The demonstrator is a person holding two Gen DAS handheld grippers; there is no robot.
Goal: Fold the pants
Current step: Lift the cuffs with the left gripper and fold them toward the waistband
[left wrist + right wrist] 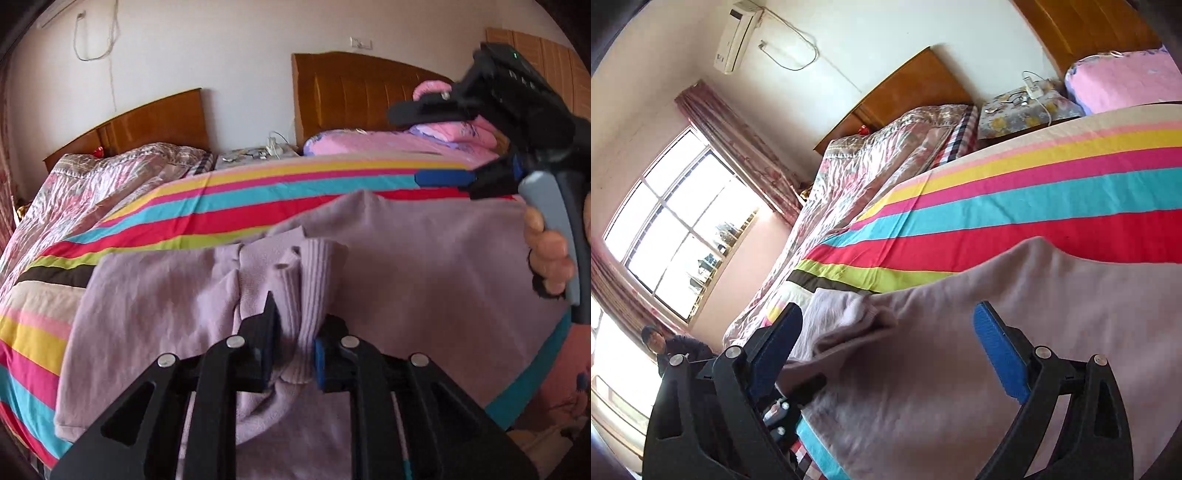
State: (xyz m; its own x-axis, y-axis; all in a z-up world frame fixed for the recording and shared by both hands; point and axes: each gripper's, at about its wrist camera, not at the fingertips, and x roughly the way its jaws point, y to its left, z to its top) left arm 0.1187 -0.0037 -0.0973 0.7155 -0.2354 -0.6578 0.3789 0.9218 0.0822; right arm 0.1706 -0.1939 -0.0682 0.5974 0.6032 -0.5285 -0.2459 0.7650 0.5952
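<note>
- The lilac pants were spread flat over the striped bedsheet, with a bunched ribbed cuff raised above the rest of the fabric.
- The left gripper was seen pinching that ribbed cuff, its blue pads pressed against the knit from both sides.
- The right gripper was held with its jaws spread wide, and nothing was clasped between its blue pads.
- In the left wrist view, the right gripper was seen above the far edge of the pants, over the red and turquoise stripes, gripped at its grey handle by the person's hand.
- In the right wrist view, the pants filled the space under and between the spread fingers, and a folded cuff end lay at the edge nearest the green stripe.
- Whether the right gripper's pads touched the pants could not be told.
- Beyond the pants, a floral quilt lay on a second bed, next to a small covered nightstand.
- A pink pillow sat at the wooden headboard, well apart from the pants.
- A window with a red curtain stood on the far side of the quilt from the pants.
</note>
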